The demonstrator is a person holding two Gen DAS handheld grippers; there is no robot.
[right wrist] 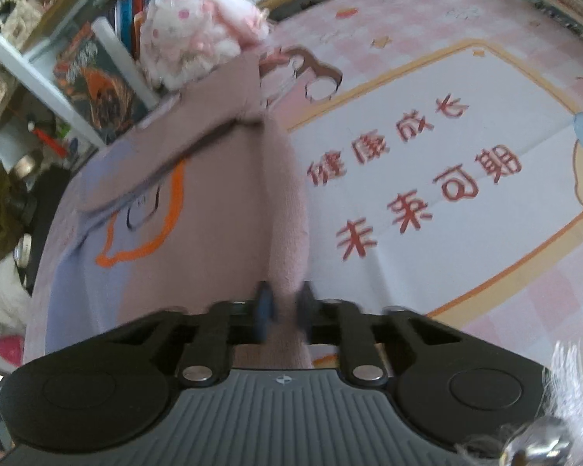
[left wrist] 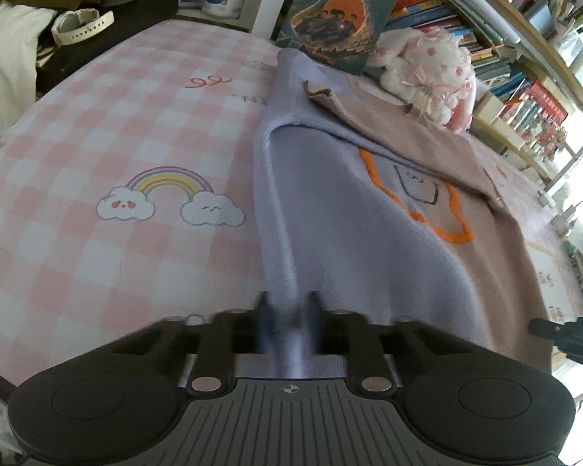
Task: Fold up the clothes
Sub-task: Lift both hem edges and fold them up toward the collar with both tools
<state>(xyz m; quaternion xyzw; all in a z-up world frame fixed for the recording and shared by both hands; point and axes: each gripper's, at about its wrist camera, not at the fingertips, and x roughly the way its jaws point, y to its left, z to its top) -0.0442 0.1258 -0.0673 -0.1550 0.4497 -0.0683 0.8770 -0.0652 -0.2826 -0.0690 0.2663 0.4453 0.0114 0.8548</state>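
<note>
A knitted sweater, lavender on one half and dusty pink-brown on the other, lies spread on the bed with an orange outlined figure on its front. One sleeve is folded across its upper part. My left gripper is shut on the lavender near edge, and the cloth rises in a taut ridge from the fingers. In the right wrist view the same sweater runs away from me. My right gripper is shut on its pink-brown edge, with a fold bunched between the pads.
The bed sheet is pink checked with a rainbow print; a white panel with red characters lies right of the sweater. A plush toy, a large book and bookshelves line the far side.
</note>
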